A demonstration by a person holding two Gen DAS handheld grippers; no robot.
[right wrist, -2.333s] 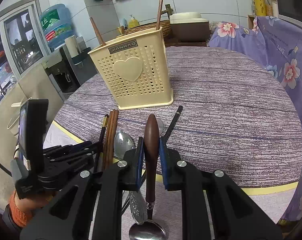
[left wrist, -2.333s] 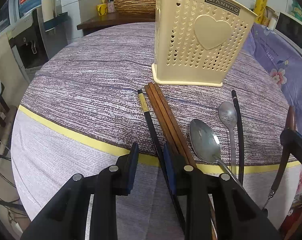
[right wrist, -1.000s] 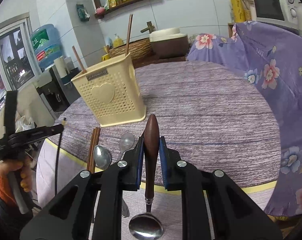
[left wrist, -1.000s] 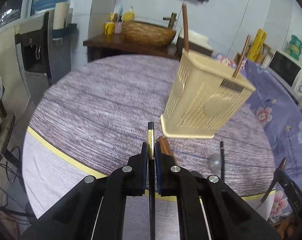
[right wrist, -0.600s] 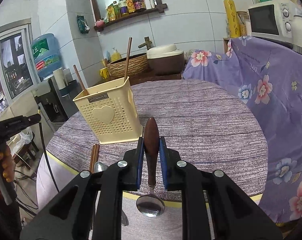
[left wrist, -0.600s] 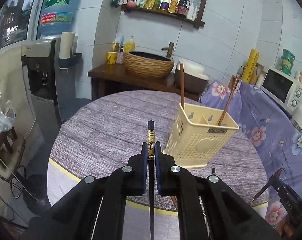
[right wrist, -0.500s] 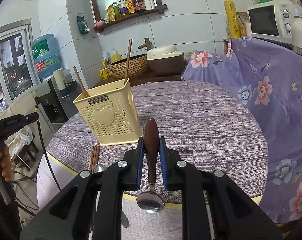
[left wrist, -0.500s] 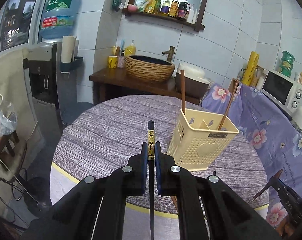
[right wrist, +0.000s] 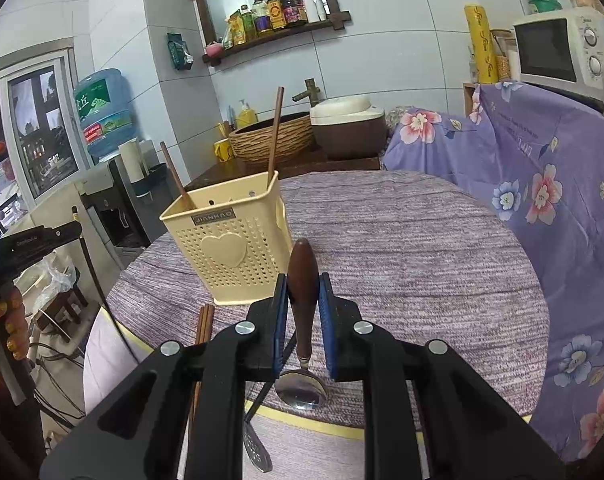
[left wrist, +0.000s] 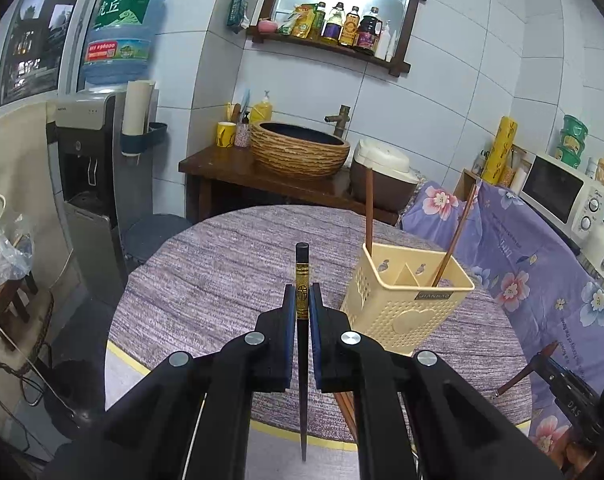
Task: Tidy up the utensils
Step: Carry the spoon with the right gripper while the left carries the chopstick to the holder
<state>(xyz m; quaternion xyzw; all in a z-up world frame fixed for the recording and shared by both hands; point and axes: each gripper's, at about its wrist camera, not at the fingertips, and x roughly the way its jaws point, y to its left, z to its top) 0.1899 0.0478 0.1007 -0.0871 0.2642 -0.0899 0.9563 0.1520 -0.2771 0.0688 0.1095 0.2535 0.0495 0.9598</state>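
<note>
My left gripper (left wrist: 301, 312) is clamped on a black chopstick (left wrist: 301, 276), held in the air above the round table (left wrist: 222, 264), left of the cream utensil holder (left wrist: 406, 300). My right gripper (right wrist: 303, 304) pinches a wooden-handled spoon (right wrist: 302, 280), bowl hanging down; 2 brown chopsticks (right wrist: 276, 136) already stand in the holder.

Between the left claw's blue pads (left wrist: 289, 332) runs a slim black chopstick with a gold patterned band (left wrist: 301, 280). Right of it, a cream perforated plastic basket with a heart (left wrist: 407, 304) stands on mottled purple-grey, yellow-edged tablecloth (left wrist: 222, 276). The right claw's blue pads (right wrist: 281, 320) flank a dark-brown wooden-handled steel spoon (right wrist: 302, 280).
</note>
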